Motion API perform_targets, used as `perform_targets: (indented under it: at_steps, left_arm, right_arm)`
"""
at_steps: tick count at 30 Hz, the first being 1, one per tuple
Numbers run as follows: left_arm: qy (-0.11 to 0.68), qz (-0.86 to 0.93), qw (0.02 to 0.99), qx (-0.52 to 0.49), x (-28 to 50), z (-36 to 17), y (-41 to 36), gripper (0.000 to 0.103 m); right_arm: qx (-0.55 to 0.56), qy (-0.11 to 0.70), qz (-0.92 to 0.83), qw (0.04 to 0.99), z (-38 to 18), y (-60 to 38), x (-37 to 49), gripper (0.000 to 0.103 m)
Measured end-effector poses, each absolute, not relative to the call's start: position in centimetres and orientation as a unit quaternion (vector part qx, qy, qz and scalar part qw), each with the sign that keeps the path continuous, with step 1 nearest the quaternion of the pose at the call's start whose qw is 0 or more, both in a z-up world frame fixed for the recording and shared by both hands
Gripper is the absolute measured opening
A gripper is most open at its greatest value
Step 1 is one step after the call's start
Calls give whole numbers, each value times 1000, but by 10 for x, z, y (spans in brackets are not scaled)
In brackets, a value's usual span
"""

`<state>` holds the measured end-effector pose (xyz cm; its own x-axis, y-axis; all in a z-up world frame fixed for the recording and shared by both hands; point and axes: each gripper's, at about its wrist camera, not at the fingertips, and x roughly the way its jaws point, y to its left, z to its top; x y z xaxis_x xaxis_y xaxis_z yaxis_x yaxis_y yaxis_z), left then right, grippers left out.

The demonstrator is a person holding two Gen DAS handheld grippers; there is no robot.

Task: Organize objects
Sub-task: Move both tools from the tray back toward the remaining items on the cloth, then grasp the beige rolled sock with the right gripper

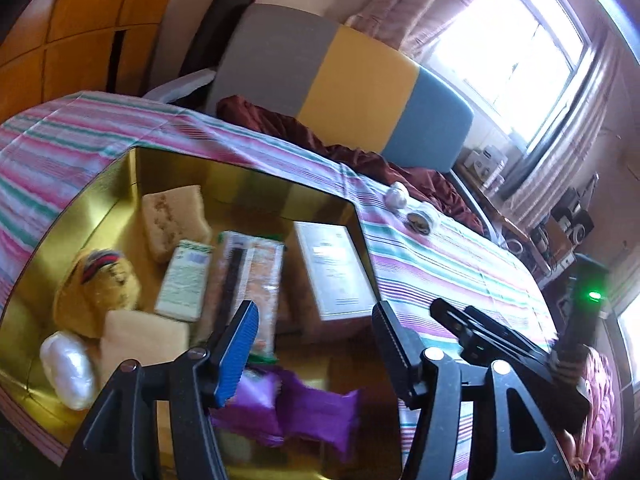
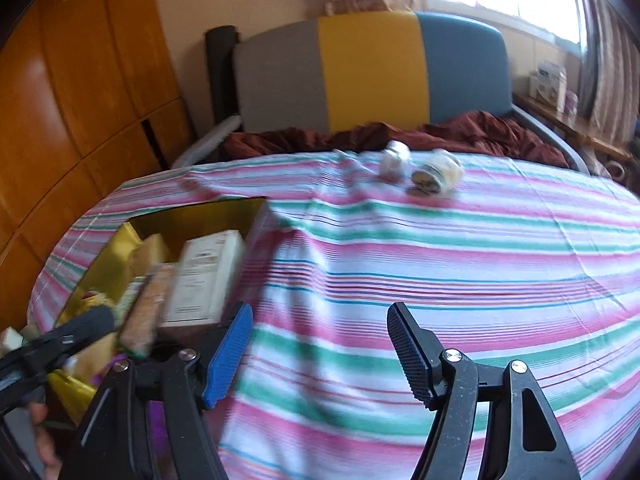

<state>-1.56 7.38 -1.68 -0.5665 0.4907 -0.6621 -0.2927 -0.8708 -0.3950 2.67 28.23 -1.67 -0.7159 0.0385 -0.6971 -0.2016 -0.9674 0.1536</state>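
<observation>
A gold box [image 1: 120, 188] lies on the striped bedsheet [image 1: 440, 264]. It holds a white carton [image 1: 334, 268], a long orange packet [image 1: 256, 280], a green-white pack [image 1: 186, 276], sponges [image 1: 176, 220], a yellow plush [image 1: 96, 292], a white pearly object [image 1: 68, 372] and purple packets [image 1: 304, 408]. My left gripper [image 1: 316, 340] is open and empty above the box. My right gripper [image 2: 320, 344] is open and empty over the sheet, right of the box [image 2: 188, 216]. A white jar [image 2: 394, 162] and a small lying jar [image 2: 436, 176] rest far up the bed; both show in the left wrist view [image 1: 396, 196] [image 1: 420, 218].
A grey, yellow and blue headboard [image 2: 372, 68] and a crumpled maroon cloth [image 2: 400, 136] lie at the far end. A wooden wardrobe [image 2: 80, 80] stands to the left. A cluttered shelf [image 1: 560, 224] runs under the window at right. The right gripper's body [image 1: 500, 344] shows beside the box.
</observation>
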Motion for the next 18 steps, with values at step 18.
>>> perform_targets:
  at_steps: [18]
  left_arm:
    - [-32, 838, 320, -440, -6, -15, 175, 60]
  right_arm:
    - [-381, 194, 892, 144, -39, 442, -72, 71]
